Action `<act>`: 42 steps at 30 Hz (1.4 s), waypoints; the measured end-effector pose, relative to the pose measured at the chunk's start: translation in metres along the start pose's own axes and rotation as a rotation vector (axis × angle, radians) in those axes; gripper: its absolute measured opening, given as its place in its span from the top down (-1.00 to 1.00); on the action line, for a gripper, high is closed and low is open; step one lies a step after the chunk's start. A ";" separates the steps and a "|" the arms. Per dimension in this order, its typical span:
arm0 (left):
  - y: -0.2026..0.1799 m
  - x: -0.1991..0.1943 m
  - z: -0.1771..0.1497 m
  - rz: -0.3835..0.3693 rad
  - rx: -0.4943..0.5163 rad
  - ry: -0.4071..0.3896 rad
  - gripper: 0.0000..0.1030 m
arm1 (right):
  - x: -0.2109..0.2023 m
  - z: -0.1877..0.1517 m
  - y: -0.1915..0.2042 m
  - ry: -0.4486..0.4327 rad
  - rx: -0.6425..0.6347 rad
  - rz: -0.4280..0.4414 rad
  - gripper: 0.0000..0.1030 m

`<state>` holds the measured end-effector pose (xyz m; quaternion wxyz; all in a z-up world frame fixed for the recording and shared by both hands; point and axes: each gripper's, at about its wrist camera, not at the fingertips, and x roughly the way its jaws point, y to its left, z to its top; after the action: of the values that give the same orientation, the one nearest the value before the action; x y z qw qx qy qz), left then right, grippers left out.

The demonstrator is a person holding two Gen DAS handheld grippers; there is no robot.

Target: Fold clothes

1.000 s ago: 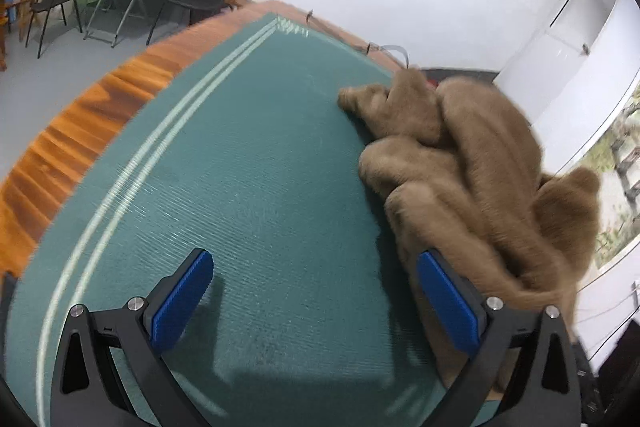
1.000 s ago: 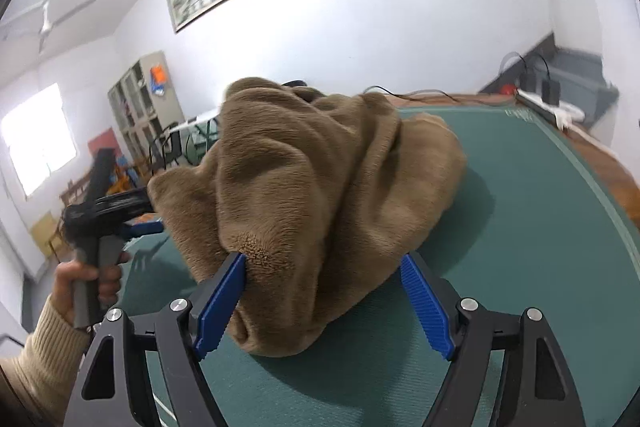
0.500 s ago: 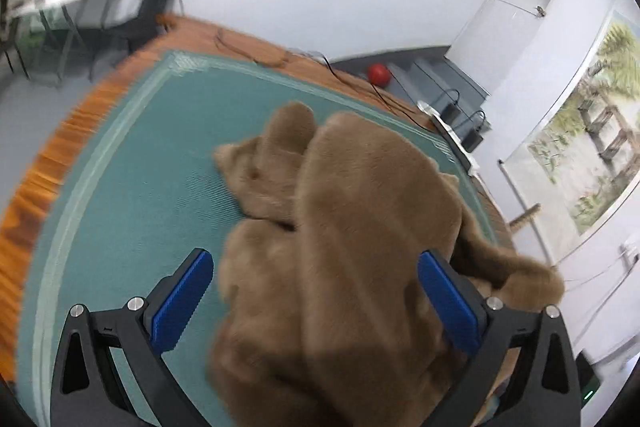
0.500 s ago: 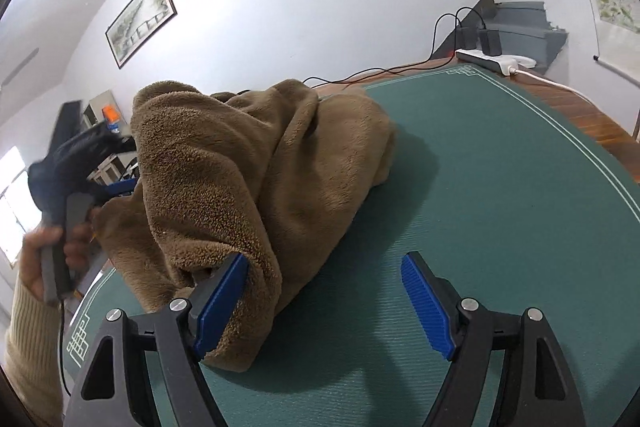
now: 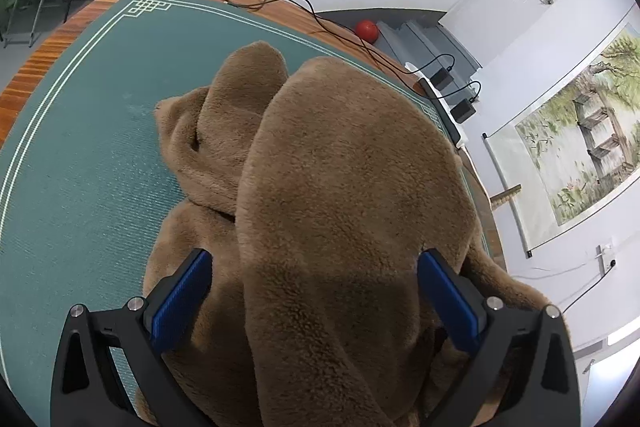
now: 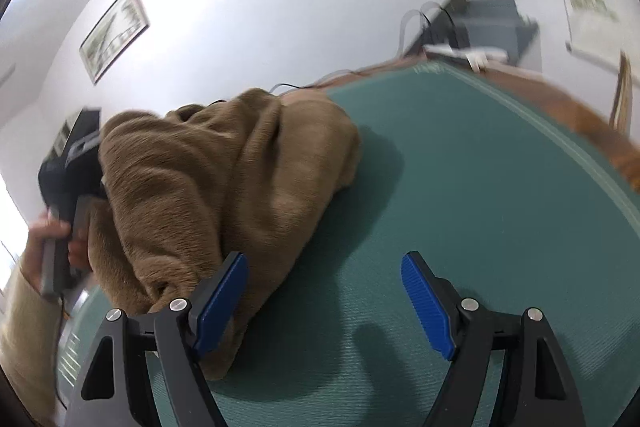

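The left gripper (image 5: 314, 301) tilts down over the table, its blue ribbed pads spread wide, with a thick fold of the brown fleece garment (image 5: 340, 211) bulging up between them. The fabric fills the gap; whether the pads press on it cannot be told. In the right wrist view the person's hand (image 6: 54, 239), in a cream knit sleeve, grips that tool's handle behind the heap.

The right gripper (image 6: 324, 301) points down at a shallower slant with its jaws standing apart. Its left pad sits against the near edge of the garment, its right pad over bare green mat (image 6: 460, 207), nothing clamped.

The garment lies bunched in soft, rounded folds on the mat, plush and matte. The mat is finely ribbed with pale border lines, laid over a wooden tabletop (image 5: 48, 47).
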<state>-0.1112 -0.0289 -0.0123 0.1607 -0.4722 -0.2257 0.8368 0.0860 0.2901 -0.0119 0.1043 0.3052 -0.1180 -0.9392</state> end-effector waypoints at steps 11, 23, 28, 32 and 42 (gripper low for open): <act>0.001 0.012 -0.002 0.115 -0.009 0.048 -0.75 | -0.006 -0.001 -0.002 -0.015 0.015 -0.041 -0.57; 0.019 -0.076 -0.057 0.040 -0.052 -0.143 0.49 | -0.017 0.001 0.018 -0.102 -0.095 -0.087 -0.57; 0.029 -0.122 -0.077 0.140 -0.003 -0.238 0.56 | -0.019 0.000 0.026 -0.111 -0.144 -0.072 -0.57; 0.042 -0.135 -0.084 0.143 0.002 -0.229 0.56 | -0.022 0.005 0.053 -0.134 -0.284 -0.016 -0.57; 0.036 -0.110 -0.105 0.059 0.013 -0.153 0.07 | 0.015 0.037 0.141 -0.011 -0.460 0.242 -0.57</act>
<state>0.0328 -0.0889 0.0006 0.1212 -0.4125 -0.2178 0.8762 0.0696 0.1575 0.0488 0.2817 0.2519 0.0625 -0.9237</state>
